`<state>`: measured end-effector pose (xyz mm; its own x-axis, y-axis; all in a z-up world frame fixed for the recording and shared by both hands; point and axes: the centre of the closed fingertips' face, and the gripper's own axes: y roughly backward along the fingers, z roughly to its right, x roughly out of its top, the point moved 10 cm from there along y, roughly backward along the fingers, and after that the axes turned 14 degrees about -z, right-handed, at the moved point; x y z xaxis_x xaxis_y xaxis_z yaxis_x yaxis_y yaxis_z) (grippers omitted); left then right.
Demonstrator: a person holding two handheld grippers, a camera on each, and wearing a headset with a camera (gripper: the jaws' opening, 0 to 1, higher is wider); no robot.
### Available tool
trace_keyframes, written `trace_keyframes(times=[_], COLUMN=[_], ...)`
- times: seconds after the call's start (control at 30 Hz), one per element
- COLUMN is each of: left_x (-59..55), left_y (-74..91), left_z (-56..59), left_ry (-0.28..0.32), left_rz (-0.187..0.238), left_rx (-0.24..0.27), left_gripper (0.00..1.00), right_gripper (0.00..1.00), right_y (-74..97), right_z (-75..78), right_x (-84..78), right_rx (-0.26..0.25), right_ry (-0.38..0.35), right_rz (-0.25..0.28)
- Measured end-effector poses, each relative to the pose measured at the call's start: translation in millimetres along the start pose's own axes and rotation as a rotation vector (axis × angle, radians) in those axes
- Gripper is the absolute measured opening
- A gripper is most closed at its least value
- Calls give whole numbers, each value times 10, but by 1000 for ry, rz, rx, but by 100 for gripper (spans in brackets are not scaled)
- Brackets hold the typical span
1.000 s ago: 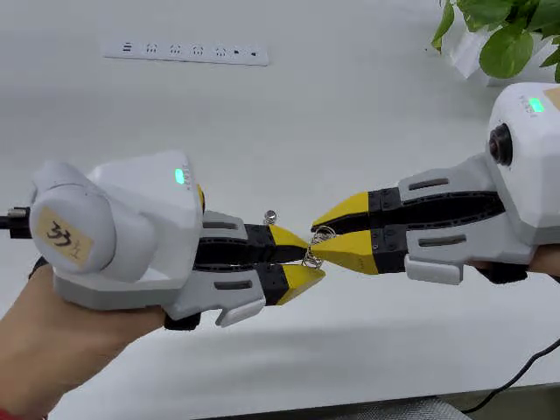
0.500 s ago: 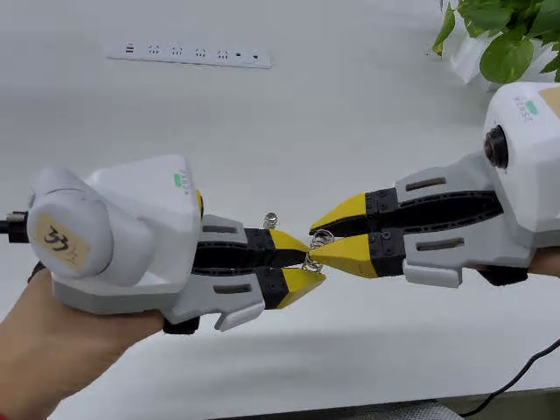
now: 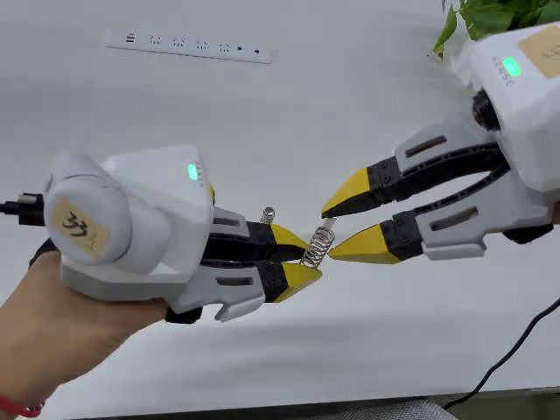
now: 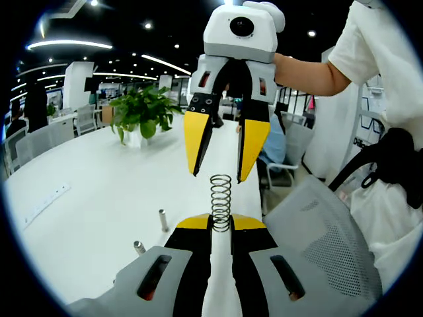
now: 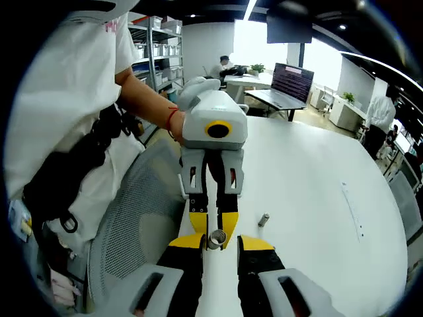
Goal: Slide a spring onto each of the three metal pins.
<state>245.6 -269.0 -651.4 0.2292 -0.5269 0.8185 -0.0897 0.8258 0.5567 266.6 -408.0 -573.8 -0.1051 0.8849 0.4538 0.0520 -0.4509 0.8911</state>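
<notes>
Coiled silver wire spring [image 3: 318, 248] juts from the tips of my left gripper [image 3: 313, 260], held in the air above the white tabletop [image 3: 350, 114]. Those jaws are pinched together on its lower end. I cannot tell whether they bite the coils or a pin inside, though a pale stub shows past the top coil. My right gripper [image 3: 327, 234] faces it with jaws spread wide, one tip to each side of the spring's free end, holding nothing. The hazard I see is that free end: if I close the right jaws off-centre they would shove the coil sideways, and a spring bent against a light pinch is likely to flick out and roll off the table's near edge. Pressing it hard along its length could do the same. The left gripper view takes the spring side-on, so I can see the gap to each yellow tip. It also shows a short metal pin [image 4: 162, 219] and a second metal pin [image 4: 139, 247] standing on the table beyond, and whether they carry springs is too small to tell. The right gripper view shows the spring [image 5: 215, 239] end-on, which tells me how well it is centred between my own jaws but little about depth.
</notes>
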Motion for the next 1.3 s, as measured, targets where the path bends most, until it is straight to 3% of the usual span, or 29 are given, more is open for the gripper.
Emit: trace_keyframes(times=[0.2,0.33,0.43,0.6,0.9,1.3], left_x=[9,13,10,2,6,50], left_y=[-12,-13,-6,5,5,12], left_z=[-4,-5,-7,-16,7,16], left_ry=[-3,-2,0,-3,-11,-20], left_rz=[-9,-9,-6,-6,-6,5], left_rx=[2,-9,-30,-56,-93,-112], left_gripper=[6,6,6,6,6,6], right_gripper=[15,14,12,13,11,9], right_y=[-78,-134,-136,-121,-119,-123], right_z=[43,45,52,38,41,14], right_x=[134,184,215,239,185,228], right_rx=[74,123,126,155,158,173], right_ry=[155,236,291,341,424,408], right_rz=[-137,-193,-218,-217,-240,-230])
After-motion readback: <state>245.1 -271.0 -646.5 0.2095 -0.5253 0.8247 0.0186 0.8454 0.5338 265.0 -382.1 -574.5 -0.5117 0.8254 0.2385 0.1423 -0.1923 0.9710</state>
